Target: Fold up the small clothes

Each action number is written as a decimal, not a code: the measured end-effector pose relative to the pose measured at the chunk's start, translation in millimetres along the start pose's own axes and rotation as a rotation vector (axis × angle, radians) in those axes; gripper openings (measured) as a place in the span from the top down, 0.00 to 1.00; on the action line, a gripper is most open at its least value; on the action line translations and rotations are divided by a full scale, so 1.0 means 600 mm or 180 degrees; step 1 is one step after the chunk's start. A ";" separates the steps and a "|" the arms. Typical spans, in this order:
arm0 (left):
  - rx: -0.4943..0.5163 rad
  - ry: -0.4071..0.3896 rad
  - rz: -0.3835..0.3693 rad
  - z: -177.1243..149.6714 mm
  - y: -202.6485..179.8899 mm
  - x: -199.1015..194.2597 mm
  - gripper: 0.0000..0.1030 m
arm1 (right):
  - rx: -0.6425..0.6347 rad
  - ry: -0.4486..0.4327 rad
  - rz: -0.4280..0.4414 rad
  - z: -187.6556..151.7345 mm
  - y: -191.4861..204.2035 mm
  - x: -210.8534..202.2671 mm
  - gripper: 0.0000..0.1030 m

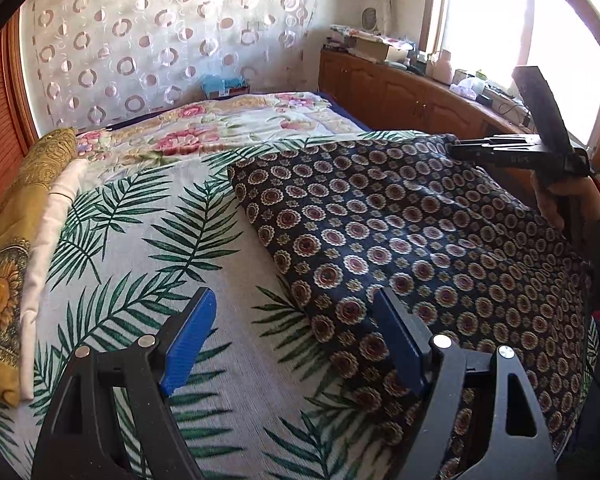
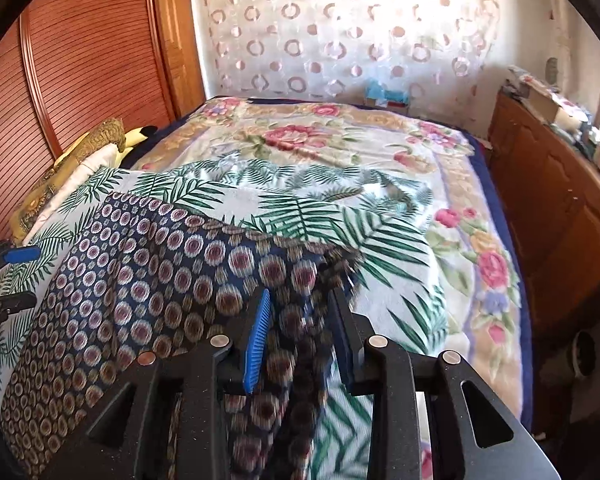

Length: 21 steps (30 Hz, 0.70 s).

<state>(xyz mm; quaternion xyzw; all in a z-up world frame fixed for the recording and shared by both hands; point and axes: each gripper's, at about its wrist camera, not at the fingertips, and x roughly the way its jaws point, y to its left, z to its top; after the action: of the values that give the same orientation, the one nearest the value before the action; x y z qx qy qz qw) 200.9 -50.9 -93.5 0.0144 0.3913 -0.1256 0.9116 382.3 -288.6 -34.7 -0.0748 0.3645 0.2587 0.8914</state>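
Garment position: one dark medallion-print cloth (image 1: 420,248) lies spread on the palm-leaf sheet (image 1: 148,248), occupying the right half of the left wrist view, with its long axis running from the near edge of the bed toward the far right.

Right gripper (image 2: 300,344): the jaws are clamped on a far corner of the cloth, and fabric hangs bunched between the blue pads (image 2: 256,344). From the left wrist camera the same tool (image 1: 480,150) appears at the far right corner, raised slightly off the sheet. That corner is motion-blurred in the right wrist view.

Left gripper (image 1: 296,344): the jaws stand wide apart and hold nothing. The near left edge of the cloth lies just right of the gap, under the right-hand finger; the left-hand finger is over bare sheet.

Controlling relation: the cloth lies to the right of the left jaws. A short rightward shift would likely be needed to bracket the near edge before closing.

Count: one cloth in work; two grippers; one folded stack (image 1: 24,240) of yellow and white items at the far left; one floral blanket (image 2: 332,136) beyond.
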 end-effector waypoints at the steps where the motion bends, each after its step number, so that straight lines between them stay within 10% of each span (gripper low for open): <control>1: 0.0001 0.0031 -0.0009 0.001 0.002 0.006 0.21 | -0.0012 0.0015 0.0012 0.005 -0.001 0.008 0.70; 13: 0.0090 0.0260 -0.0061 0.003 -0.013 0.030 0.21 | -0.0024 0.0072 0.0180 0.003 -0.019 0.052 0.71; 16: 0.0109 0.0270 -0.0043 0.002 -0.016 0.031 0.21 | -0.0111 0.0023 0.0181 0.001 -0.009 0.039 0.97; 21: 0.0132 0.0282 -0.0010 0.005 -0.024 0.035 0.21 | -0.0004 -0.0225 -0.0161 0.010 -0.023 0.003 0.97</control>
<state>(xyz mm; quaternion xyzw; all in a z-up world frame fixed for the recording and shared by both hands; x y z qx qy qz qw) 213.1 -69.9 -105.5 0.0382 0.4286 -0.1343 0.8926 393.9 -297.6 -32.2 -0.0754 0.3306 0.2388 0.9099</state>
